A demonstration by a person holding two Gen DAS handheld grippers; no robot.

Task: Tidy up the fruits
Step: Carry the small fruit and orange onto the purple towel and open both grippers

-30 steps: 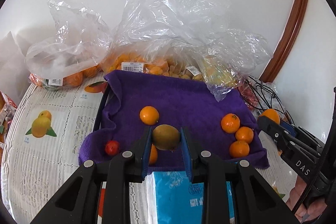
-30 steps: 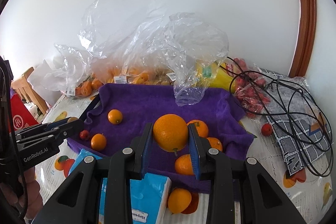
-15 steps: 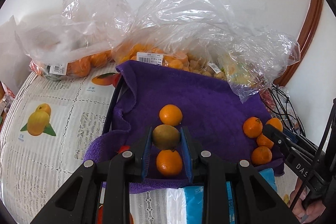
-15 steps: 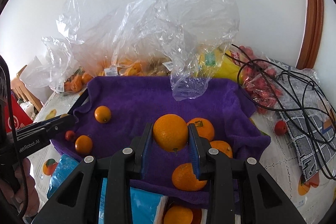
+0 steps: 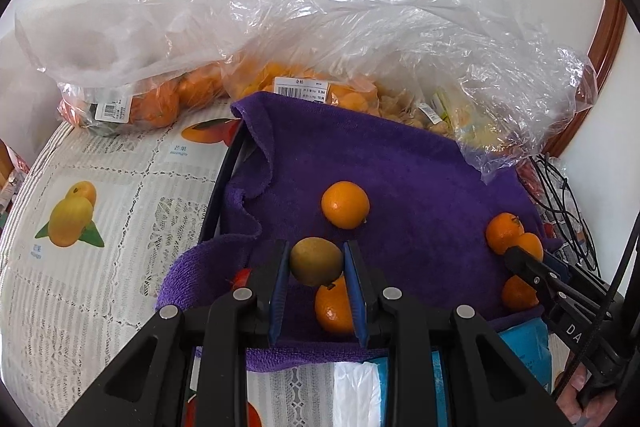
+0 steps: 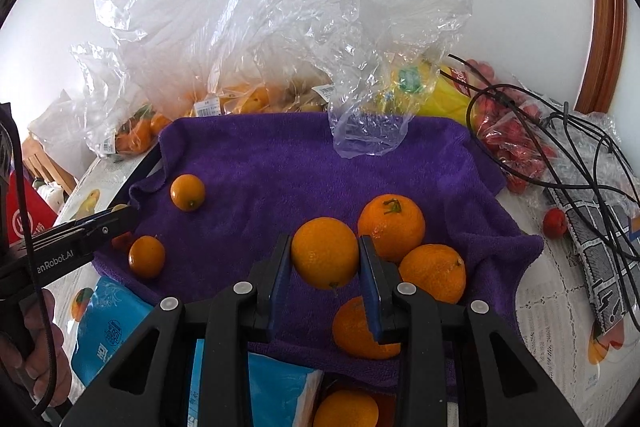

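Note:
My left gripper (image 5: 315, 263) is shut on a greenish-brown fruit (image 5: 316, 261) and holds it over the near left part of the purple towel (image 5: 400, 179). A small orange (image 5: 334, 305) lies under it and another (image 5: 345, 205) just beyond. My right gripper (image 6: 325, 259) is shut on a large orange (image 6: 325, 253), above the towel's (image 6: 280, 163) near right part, beside three oranges (image 6: 391, 227) grouped there. Two small oranges (image 6: 187, 192) lie at the towel's left.
Clear plastic bags of fruit (image 5: 340, 27) crowd the back edge of the towel. A blue tissue pack (image 6: 116, 331) lies at the near edge. Black cables (image 6: 568, 163) and a red fruit bag (image 6: 508, 143) sit at the right. The fruit-print tablecloth (image 5: 100, 227) shows on the left.
Both grippers have moved forward over the towel, still holding their fruit. The bags and the towel's far edge now look closer.

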